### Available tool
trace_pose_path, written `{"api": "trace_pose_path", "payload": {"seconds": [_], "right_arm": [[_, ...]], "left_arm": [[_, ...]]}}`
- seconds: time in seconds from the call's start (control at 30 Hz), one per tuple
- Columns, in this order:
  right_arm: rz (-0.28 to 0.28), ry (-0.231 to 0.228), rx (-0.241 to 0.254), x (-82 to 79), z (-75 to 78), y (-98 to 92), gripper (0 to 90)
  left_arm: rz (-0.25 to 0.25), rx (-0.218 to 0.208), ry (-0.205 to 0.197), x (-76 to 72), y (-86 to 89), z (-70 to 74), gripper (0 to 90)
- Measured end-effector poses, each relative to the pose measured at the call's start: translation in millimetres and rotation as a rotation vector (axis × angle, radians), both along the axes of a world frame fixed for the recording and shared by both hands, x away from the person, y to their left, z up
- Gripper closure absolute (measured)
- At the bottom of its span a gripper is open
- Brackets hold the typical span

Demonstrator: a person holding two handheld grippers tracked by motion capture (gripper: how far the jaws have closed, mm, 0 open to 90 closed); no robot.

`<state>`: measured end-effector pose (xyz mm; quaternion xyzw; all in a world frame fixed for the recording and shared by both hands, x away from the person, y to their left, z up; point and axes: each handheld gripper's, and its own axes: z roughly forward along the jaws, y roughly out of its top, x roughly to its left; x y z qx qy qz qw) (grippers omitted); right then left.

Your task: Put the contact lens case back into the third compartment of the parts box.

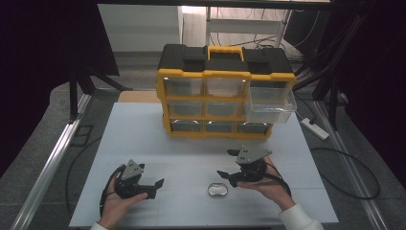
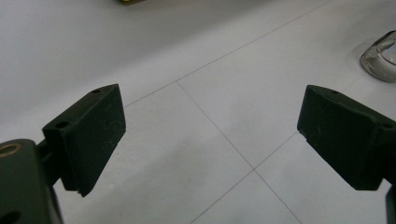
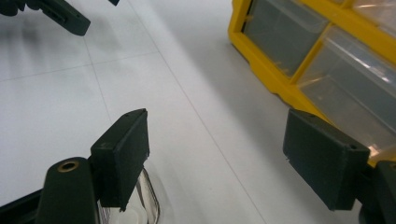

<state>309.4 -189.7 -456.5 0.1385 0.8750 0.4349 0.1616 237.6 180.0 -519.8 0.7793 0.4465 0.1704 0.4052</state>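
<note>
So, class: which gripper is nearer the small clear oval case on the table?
Right. The right gripper sits just beside the clear case; the left gripper rests farther off on its other side.

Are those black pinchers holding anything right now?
No, nothing is held. The left hand-held gripper and the right hand-held gripper both stand open over the white table. The small clear oval plastic case lies loose on it.
</note>
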Motion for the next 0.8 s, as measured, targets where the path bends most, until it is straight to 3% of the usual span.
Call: {"api": "trace_pose_path", "payload": {"seconds": [0.43,0.47,0.57,0.8], "right_arm": [[0.067,0.058,-0.060,-1.0,-11.3,12.3,22.2],[0.100,0.081,-0.080,-1.9,-14.8,14.5,22.0],[0.120,0.096,-0.111,-3.7,-19.1,17.6,21.7],[0.138,0.114,-0.141,-5.6,-23.3,20.9,21.5]], "left_arm": [[-0.005,-0.003,0.001,-0.3,1.1,0.8,8.3],[-0.003,-0.002,0.003,-0.3,1.0,0.6,8.3],[-0.004,0.001,0.002,-0.5,0.7,0.7,8.3],[-0.008,0.001,0.005,-0.1,0.6,0.2,8.3]]}}
